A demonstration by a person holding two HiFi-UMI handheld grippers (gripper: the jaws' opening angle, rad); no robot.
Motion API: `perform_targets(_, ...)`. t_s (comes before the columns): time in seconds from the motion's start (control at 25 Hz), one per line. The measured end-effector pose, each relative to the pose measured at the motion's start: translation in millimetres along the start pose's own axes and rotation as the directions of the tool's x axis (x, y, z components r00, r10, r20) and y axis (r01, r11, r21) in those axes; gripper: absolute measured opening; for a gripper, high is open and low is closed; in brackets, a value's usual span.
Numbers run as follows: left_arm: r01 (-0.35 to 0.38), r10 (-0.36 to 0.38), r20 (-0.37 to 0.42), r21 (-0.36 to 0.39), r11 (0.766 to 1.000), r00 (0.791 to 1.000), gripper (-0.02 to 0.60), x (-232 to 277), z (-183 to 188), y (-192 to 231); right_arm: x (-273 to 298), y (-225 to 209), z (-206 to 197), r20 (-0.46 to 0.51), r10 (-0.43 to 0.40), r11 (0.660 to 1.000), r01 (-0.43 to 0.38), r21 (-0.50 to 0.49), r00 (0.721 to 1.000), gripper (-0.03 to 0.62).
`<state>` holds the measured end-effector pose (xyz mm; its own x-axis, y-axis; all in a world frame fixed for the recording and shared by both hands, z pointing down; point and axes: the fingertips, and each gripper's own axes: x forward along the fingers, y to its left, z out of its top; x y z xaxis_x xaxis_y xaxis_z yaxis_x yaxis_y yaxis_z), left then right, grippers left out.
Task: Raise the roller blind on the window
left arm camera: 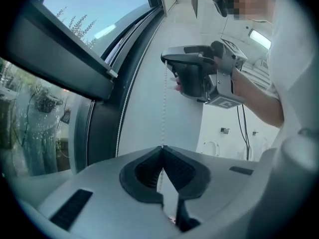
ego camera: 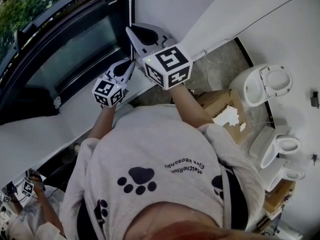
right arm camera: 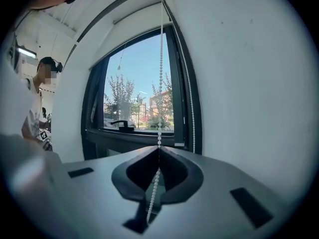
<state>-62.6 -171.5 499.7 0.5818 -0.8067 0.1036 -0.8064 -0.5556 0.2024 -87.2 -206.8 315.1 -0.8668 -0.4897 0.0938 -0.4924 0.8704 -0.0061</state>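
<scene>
Seen from above: standing at a window [ego camera: 60,49] in a grey paw-print shirt [ego camera: 150,154], both arms stretched toward the frame's right edge. Pinching the bead chain [left arm camera: 164,103] in the left gripper [left arm camera: 162,147], closed tip to tip on the beads, with a few more showing in the hollow behind the tips. Gripping the same strand higher up with the right gripper [right arm camera: 159,147], also closed fully on it, beads trailing down through the hollow and climbing straight to the top of the frame. From the left gripper view, straight up the strand to the right gripper's tips, directly above. Just right of the held strand, against the dark frame, the chain's second strand [right arm camera: 190,98], hanging free and touched by neither tool. Right of that, a white wall [right arm camera: 249,73]. As for the blind: bare glass from sill to top in the right gripper view, with sky, trees [right arm camera: 122,96] and buildings beyond; only a pale band [right arm camera: 137,14] along the top of the opening, too unclear to call the rolled blind. Down on the floor to the right in the head view, white toilets [ego camera: 267,84] and a cardboard box [ego camera: 220,104]. At the left of the right gripper view, another person [right arm camera: 37,103] in a white shirt.
</scene>
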Motion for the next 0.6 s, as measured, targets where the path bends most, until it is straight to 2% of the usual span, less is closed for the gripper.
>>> perform_targets(0.2, 0.001, -0.001, -0.06, -0.01, 1.0, 0.998, 0.009, -2, -29, 1, 2, 0, -30, -0.041, -0.009, 1.0, 0.01, 0.01, 0.999, 0.009)
perform_targets(0.4, -0.028, 0.024, -0.096, -0.041, 0.999, 0.995, 0.009, -7, -49, 5, 2, 0, -51, -0.07, -0.013, 1.0, 0.014, 0.016, 0.997, 0.009)
perform_targets(0.6, -0.032, 0.03, -0.093, -0.021, 0.999, 0.995, 0.011, -9, -53, 4, 2, -1, -56, -0.068, -0.015, 1.0, 0.016, 0.015, 0.998, 0.009)
